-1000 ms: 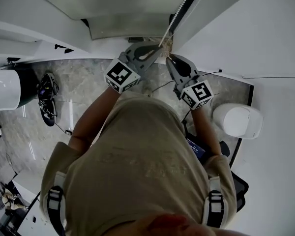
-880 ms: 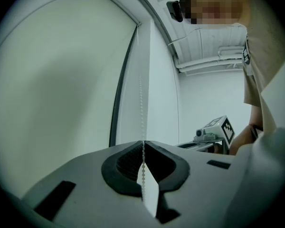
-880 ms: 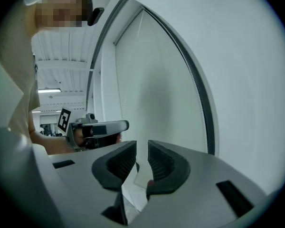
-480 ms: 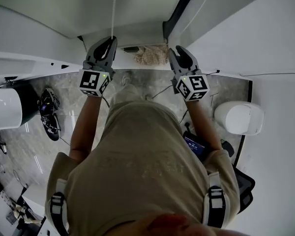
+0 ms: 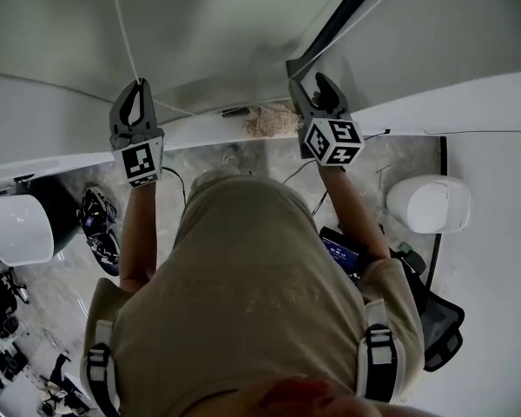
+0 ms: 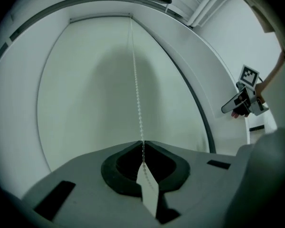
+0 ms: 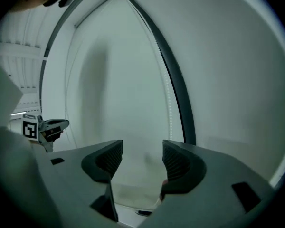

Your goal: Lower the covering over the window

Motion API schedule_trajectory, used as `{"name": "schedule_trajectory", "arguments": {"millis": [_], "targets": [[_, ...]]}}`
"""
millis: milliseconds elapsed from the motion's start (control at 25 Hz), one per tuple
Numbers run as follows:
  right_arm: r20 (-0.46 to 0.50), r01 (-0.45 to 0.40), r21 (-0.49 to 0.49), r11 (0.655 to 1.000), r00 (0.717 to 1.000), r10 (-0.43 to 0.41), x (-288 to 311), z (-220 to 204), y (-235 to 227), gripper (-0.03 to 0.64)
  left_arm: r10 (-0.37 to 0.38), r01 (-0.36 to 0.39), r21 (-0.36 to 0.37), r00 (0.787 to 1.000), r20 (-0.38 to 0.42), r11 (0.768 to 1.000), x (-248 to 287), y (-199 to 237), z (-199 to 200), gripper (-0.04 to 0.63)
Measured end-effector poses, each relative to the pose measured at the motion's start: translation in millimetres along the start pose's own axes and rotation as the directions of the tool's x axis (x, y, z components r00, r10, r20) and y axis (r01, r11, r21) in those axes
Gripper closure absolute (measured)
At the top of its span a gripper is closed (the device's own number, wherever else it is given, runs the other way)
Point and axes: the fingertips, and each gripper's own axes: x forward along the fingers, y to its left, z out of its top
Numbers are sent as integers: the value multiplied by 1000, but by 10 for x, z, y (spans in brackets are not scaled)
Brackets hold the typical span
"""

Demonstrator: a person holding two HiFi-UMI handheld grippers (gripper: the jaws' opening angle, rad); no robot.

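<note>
While both my arms reach toward the window, my left claw (image 5: 140, 89) sits in the upper left of the head view. Its jaws are pressed together on the bead chain (image 5: 122, 16), which rises from the tips to the top edge of the frame. In the left gripper view that chain (image 6: 137, 89) is pinched between the closed tips low in the middle. It climbs straight up the centre of the picture, and a pale flat tab (image 6: 147, 189) lies along it just behind the pads.

The window shade (image 6: 90, 94) is the pale sheet behind the chain, filling the centre of that view. In the head view it spreads across the upper middle (image 5: 217, 24), between my two claws.

Right of centre in the head view is my right claw (image 5: 308, 75), held near the dark window frame bar (image 5: 343, 11). Its jaws have just been opening and now stand wide apart. The right gripper view shows nothing between them (image 7: 142, 153), only the shade (image 7: 123, 80) beyond. The frame bar (image 7: 178, 89) runs up the right of centre there, and my left claw (image 7: 50, 126) appears at the far left edge.
</note>
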Motion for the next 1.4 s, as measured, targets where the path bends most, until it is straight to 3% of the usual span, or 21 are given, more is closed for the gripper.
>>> {"name": "schedule_trajectory", "arguments": {"millis": [160, 280, 440, 680, 720, 760, 800, 960, 1040, 1160, 1240, 1400], "targets": [[21, 83, 108, 991, 996, -86, 354, 49, -143, 364, 57, -58, 73, 998, 11, 996, 213, 389, -71, 569], [90, 62, 151, 987, 993, -76, 548, 167, -163, 362, 64, -65, 73, 998, 24, 995, 342, 586, -112, 569], [165, -12, 95, 995, 986, -3, 937, 366, 39, 362, 56, -58, 65, 998, 36, 996, 552, 832, -245, 569], [225, 9, 45, 999, 974, -19, 1166, 584, 120, 365, 64, -67, 55, 996, 63, 996, 613, 1075, -218, 569], [238, 23, 31, 999, 971, -29, 1131, 630, 129, 402, 65, -69, 55, 996, 68, 996, 613, 1102, -193, 569], [251, 36, 17, 999, 967, -40, 1089, 672, 140, 548, 65, -69, 56, 995, 73, 996, 620, 1123, -175, 569], [263, 45, 7, 999, 964, -45, 1048, 708, 160, 598, 63, -68, 56, 995, 76, 996, 634, 1137, -166, 569], [291, 25, -28, 999, 957, -15, 946, 760, 303, 600, 37, -43, 61, 995, 94, 997, 736, 1090, -179, 569], [293, 19, -74, 997, 956, 3, 921, 738, 401, 601, -10, 4, 57, 995, 98, 998, 811, 979, -206, 569], [272, 0, -135, 991, 962, 37, 855, 673, 563, 601, -155, 153, 25, 985, 80, 988, 905, 634, -255, 561], [253, -19, -145, 989, 966, 56, 750, 609, 636, 603, -260, 261, 5, 962, 77, 965, 901, 305, -235, 483], [227, -54, -135, 989, 970, 84, 347, 495, 676, 603, -409, 417, -41, 903, 136, 908, 703, -427, 121, 439]]}}
